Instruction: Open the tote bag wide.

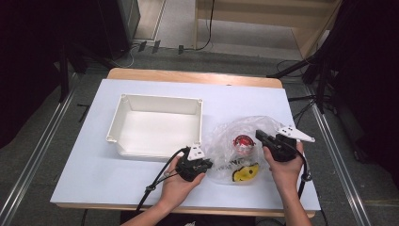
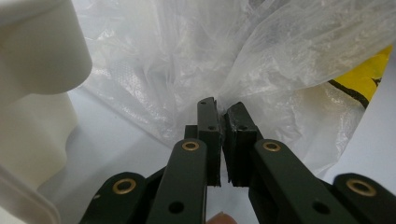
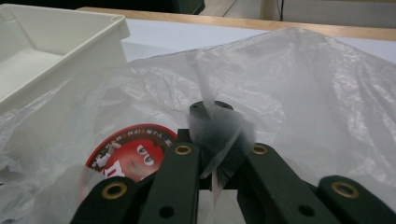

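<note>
High view: one white-topped table (image 1: 117, 179) carries one rectangular white plastic bin (image 1: 155, 125), which has nothing in it, and just to its right one crumpled clear plastic bag (image 1: 226, 136). Two things show through the film: a round red-and-white candy container (image 1: 243, 142) and, nearer the person, a yellow packet with black marks (image 1: 245, 173). Both are blurred by the plastic, and their print cannot be read. Two hands hold two grippers. The left gripper (image 1: 200, 165) sits at the bag's left edge; in the left gripper view its fingers (image 2: 208, 126) are pressed together on a fold of film. The right gripper (image 1: 263, 136) is at the bag's right side; in the right gripper view its fingers (image 3: 198, 109), half veiled by plastic, pinch the film too.
</note>
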Demonstrator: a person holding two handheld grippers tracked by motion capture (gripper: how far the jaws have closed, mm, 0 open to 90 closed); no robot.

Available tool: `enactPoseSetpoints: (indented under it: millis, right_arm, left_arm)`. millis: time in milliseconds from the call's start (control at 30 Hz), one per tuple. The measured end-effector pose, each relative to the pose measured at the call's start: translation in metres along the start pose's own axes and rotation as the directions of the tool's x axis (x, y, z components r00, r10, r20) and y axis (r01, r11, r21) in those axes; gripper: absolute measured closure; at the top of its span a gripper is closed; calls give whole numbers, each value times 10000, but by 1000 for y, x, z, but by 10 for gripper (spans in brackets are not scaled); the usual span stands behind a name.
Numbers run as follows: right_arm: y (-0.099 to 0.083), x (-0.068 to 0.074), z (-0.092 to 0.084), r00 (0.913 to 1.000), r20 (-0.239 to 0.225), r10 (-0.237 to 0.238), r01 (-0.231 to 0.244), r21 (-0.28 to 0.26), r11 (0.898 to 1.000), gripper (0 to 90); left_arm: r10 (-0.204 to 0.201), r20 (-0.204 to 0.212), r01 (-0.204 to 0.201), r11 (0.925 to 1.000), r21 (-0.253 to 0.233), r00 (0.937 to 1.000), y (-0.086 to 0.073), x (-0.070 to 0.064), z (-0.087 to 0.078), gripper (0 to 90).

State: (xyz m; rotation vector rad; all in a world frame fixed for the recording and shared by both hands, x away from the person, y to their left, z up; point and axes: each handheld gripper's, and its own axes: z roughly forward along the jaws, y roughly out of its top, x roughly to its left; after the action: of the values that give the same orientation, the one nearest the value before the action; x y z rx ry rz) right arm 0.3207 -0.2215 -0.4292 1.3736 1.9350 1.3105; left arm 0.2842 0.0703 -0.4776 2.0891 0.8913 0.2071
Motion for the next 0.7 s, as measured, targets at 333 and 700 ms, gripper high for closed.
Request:
enactPoseSetpoints:
  millis: [333, 700]
  right_arm:
    - [-21, -35, 41, 9863, 1200, 1132, -1325, 1674, 9769, 900]
    - [-29, -41, 30, 9857, 815, 1474, -1584, 1514, 9757, 659]
  left_arm:
    - [-153, -40, 153, 9998, 115, 9999, 0, 2, 0, 897]
    - [-52, 145, 56, 9997, -247, 9999, 0, 0, -5, 781]
